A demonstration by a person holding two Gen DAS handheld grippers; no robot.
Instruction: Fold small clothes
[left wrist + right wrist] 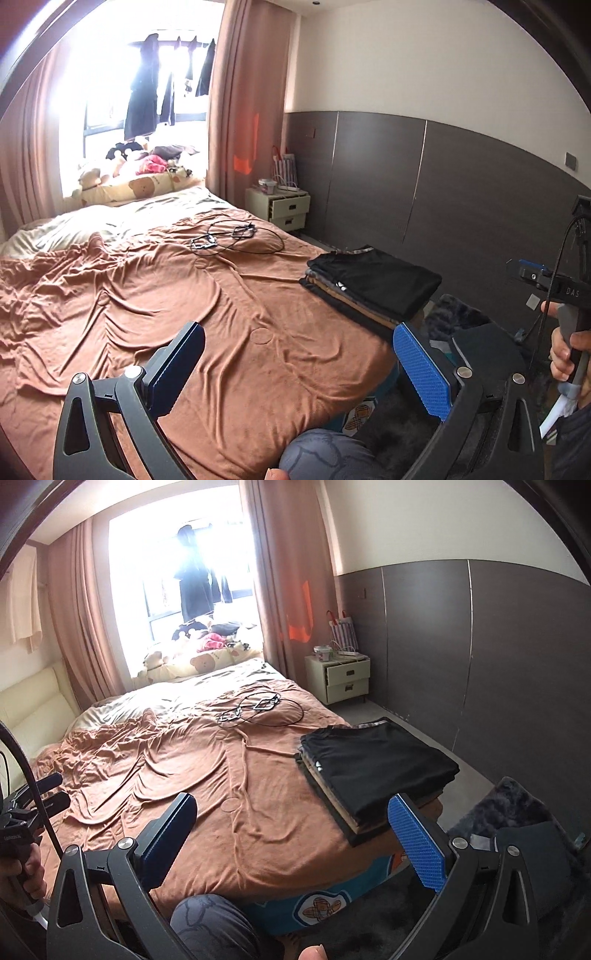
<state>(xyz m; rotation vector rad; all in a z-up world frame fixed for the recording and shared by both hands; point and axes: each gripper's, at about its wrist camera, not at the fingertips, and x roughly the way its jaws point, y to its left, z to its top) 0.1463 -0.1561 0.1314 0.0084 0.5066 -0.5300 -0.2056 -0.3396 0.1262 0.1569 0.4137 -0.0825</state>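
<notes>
A stack of folded clothes (373, 286) with a black garment on top rests at the right corner of the bed; the same folded stack (373, 771) shows in the right wrist view. My left gripper (295, 365) hangs open above the brown bedspread (147, 295), nothing between its blue pads. My right gripper (291, 842) is open too, empty, its right finger (415, 840) close to the stack's near edge. The right gripper's body (561, 291) appears at the far right of the left view, held by a hand. The left gripper's body (22, 812) appears at the far left of the right wrist view.
Black cables and small frames (255, 709) lie mid-bed. A cream nightstand (338, 677) stands by the dark wall panel. Plush toys (199, 657) line the window sill. A dark fluffy rug (517, 812) covers the floor at right. A person's knee (207, 923) is at the bed's foot.
</notes>
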